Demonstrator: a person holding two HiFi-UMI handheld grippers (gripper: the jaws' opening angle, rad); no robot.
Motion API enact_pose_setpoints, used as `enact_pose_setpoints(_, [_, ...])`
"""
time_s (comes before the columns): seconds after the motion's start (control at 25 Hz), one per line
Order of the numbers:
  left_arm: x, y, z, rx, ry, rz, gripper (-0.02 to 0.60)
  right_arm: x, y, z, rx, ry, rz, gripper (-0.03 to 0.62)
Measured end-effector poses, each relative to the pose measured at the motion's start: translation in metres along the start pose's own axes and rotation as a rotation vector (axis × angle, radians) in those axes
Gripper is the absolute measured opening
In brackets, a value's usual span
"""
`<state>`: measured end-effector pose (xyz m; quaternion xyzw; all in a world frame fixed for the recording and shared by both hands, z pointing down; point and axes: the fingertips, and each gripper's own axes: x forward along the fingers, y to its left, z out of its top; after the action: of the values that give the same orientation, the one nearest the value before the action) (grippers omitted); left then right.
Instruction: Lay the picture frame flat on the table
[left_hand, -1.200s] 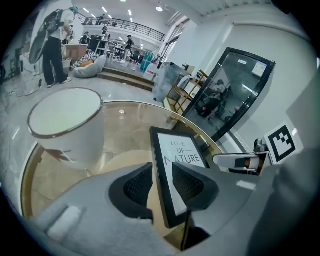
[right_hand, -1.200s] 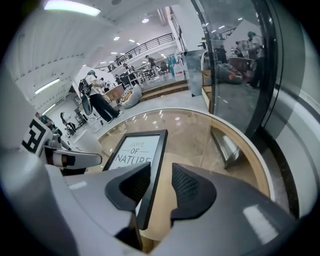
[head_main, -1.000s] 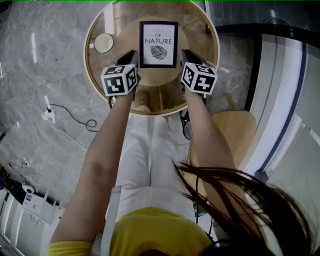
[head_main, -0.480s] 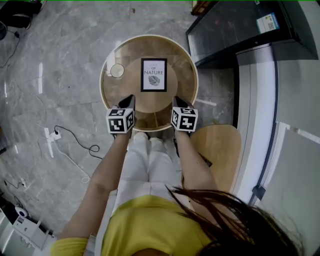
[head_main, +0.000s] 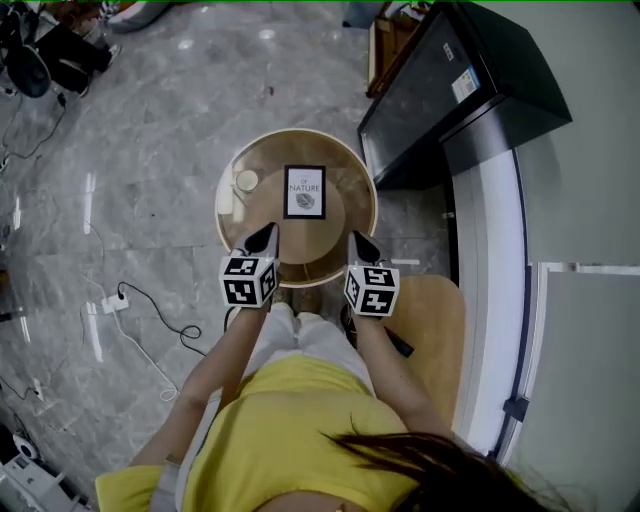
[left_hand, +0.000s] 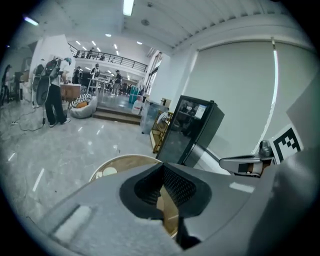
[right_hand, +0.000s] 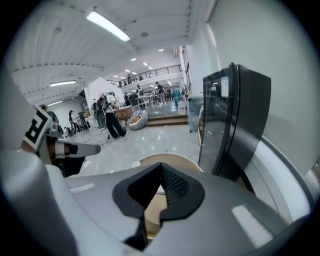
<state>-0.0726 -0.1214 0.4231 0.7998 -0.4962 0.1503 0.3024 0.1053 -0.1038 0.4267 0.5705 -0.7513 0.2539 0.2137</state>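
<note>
The picture frame (head_main: 304, 192), black-edged with a white print, lies flat on the round wooden table (head_main: 355, 215) in the head view. My left gripper (head_main: 266, 236) hangs above the table's near left rim, jaws shut and empty. My right gripper (head_main: 358, 243) hangs above the near right rim, also shut on nothing. Both are held well short of the frame. In the left gripper view the shut left gripper (left_hand: 161, 172) points over the table (left_hand: 122, 162). In the right gripper view the shut right gripper (right_hand: 160, 172) covers most of the table (right_hand: 175, 161); the frame is hidden there.
A small round coaster (head_main: 246, 180) rests at the table's left. A black fridge (head_main: 450, 85) stands to the right, a wooden chair (head_main: 432, 330) by my right side. A power strip and cable (head_main: 115, 300) lie on the marble floor. People (left_hand: 52, 92) stand far off.
The head camera has risen, so the table and frame look much smaller. Both grippers have pulled back from beside the frame to the table's near rim.
</note>
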Motion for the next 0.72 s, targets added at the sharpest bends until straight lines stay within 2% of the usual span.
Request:
enact_pose_setpoints(0.4, [-0.083,-0.057,0.114,0.185,-0.283,-0.015,0.005,-0.101,0.018,0.116,-0.1,-0.325,-0.025,-0.002])
enact_pose_setpoints(0.56, [-0.11,-0.075,0.149,0.252,-0.378,-0.006,0.005,-0.133,0.03,0.158,-0.16,-0.438,-0.03,-0.002])
enact_pose_setpoints(0.72, [-0.126,-0.092,0.176,0.285,-0.456,-0.017,0.005,-0.153,0.042,0.189,-0.239,-0.528,-0.02,-0.002])
